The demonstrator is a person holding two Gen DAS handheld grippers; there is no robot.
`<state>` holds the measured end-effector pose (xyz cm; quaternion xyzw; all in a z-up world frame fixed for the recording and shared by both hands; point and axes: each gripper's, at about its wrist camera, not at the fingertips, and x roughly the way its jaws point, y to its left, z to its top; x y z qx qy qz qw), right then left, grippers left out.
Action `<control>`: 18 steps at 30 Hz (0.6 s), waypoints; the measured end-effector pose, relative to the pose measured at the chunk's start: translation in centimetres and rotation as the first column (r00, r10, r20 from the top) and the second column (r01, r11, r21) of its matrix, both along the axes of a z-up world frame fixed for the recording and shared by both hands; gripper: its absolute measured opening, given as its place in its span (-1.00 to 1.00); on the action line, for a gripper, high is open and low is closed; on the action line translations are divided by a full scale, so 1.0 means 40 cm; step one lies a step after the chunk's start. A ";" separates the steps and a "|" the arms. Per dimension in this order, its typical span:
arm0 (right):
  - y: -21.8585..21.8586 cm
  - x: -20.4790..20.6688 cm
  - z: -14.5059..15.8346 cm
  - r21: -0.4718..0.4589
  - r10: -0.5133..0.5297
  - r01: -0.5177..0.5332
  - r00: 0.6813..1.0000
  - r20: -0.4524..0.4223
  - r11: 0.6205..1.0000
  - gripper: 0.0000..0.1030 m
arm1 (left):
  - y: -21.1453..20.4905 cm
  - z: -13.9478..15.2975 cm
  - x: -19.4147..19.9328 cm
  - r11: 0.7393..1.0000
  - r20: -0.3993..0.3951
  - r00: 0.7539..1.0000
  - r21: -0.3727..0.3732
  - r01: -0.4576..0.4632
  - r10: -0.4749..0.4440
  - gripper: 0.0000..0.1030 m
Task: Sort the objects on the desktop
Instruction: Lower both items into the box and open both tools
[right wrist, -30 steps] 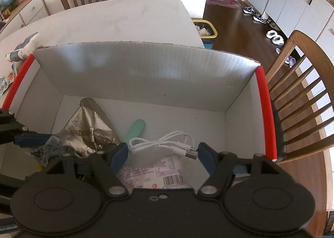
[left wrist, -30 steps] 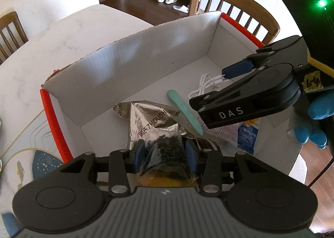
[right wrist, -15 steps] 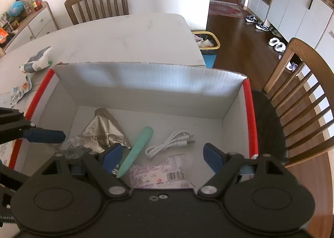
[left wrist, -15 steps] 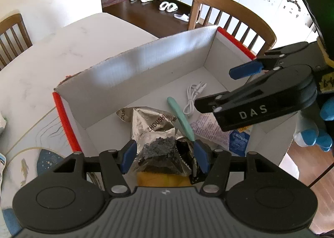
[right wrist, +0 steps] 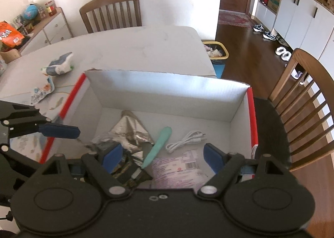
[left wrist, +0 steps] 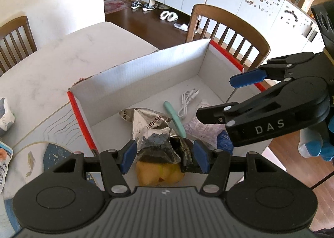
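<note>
With the foil packet (left wrist: 155,131), green stick (left wrist: 174,120) and white cable (left wrist: 186,102) lying in the box (left wrist: 146,75) at frame centre, both the left tool (left wrist: 162,155) and right tool (right wrist: 161,157) gape empty above it, so the next move likely means fetching the packets (right wrist: 56,66) on the worktop (right wrist: 125,45) at upper left.

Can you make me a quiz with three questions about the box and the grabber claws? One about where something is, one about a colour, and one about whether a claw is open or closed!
1. Where is the white cable?
A. on the chair
B. inside the box
C. on the floor

2. What colour is the long stick beside the cable?
A. mint green
B. red
C. black

3. What is the right gripper doing?
A. squeezing the cable
B. holding the stick
C. open and holding nothing

Answers: 1 B, the cable lies on the box's white bottom. 2 A, it looks pale green in both views. 3 C, its blue pads stand wide apart above the box.
</note>
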<state>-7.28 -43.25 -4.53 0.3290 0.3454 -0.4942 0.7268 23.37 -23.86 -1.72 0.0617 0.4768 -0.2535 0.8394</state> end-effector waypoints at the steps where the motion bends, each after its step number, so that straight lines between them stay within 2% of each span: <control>1: 0.006 0.001 0.006 -0.007 0.002 -0.002 1.000 -0.002 1.000 0.66 | 0.000 0.004 -0.006 1.000 0.004 1.000 -0.004 -0.001 0.001 0.14; 18: 0.126 0.032 0.090 -0.082 0.036 -0.032 0.998 0.050 0.996 0.66 | 0.096 0.100 -0.137 0.996 0.074 0.995 -0.057 -0.061 0.065 0.14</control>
